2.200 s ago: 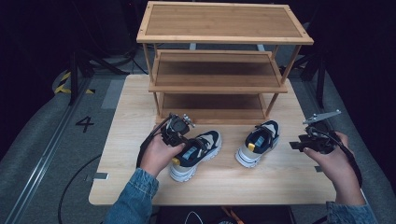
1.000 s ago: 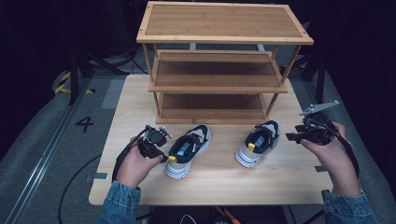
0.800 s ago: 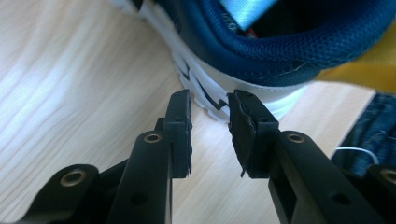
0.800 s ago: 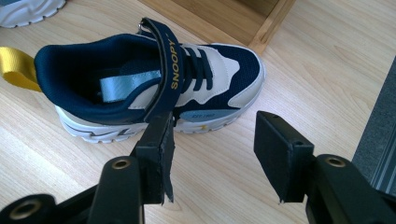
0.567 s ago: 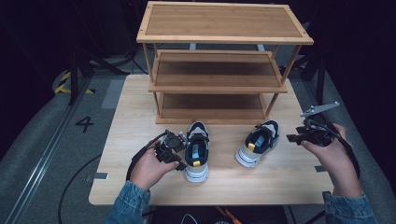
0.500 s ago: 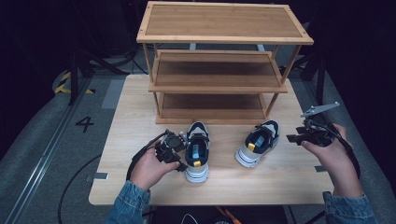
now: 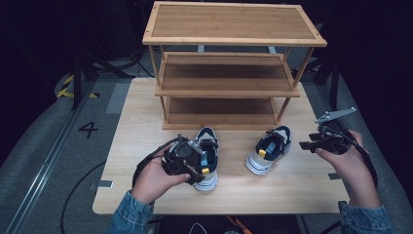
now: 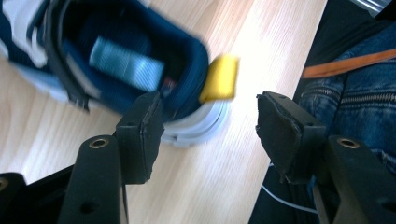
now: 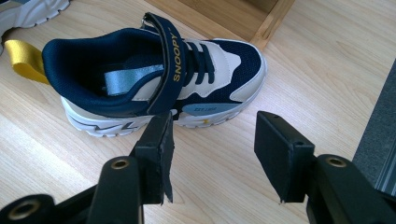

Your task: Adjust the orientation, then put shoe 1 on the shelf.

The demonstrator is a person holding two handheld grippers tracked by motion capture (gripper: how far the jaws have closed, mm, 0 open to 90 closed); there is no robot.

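Note:
Two navy and white child's sneakers stand on the wooden table (image 7: 141,122) in front of the rack. The left sneaker (image 7: 208,142) points its toe at the rack. My left gripper (image 7: 195,165) hovers over its heel. In the left gripper view the jaws have just been opening, and the left gripper (image 8: 208,135) now stands open with the left sneaker's heel (image 8: 116,60) and yellow pull tab (image 8: 219,79) just beyond its tips, not pressed. The right sneaker (image 7: 270,148) lies slanted. My right gripper (image 7: 306,145) is held open a little to its right, apart from the right sneaker (image 9: 154,79); the right gripper (image 9: 212,154) has nothing between its pads.
A three-tier wooden shoe rack (image 7: 234,63) stands at the back of the table, its shelves bare. The table's front edge runs close behind the left sneaker, with the person's denim-clad legs (image 8: 355,79) beyond it. Grey floor surrounds the table.
The left sneaker has been turned from slanting to pointing straight at the rack. The left jaws have come off its heel and the gripper has lifted back slightly. The right hand has kept still.

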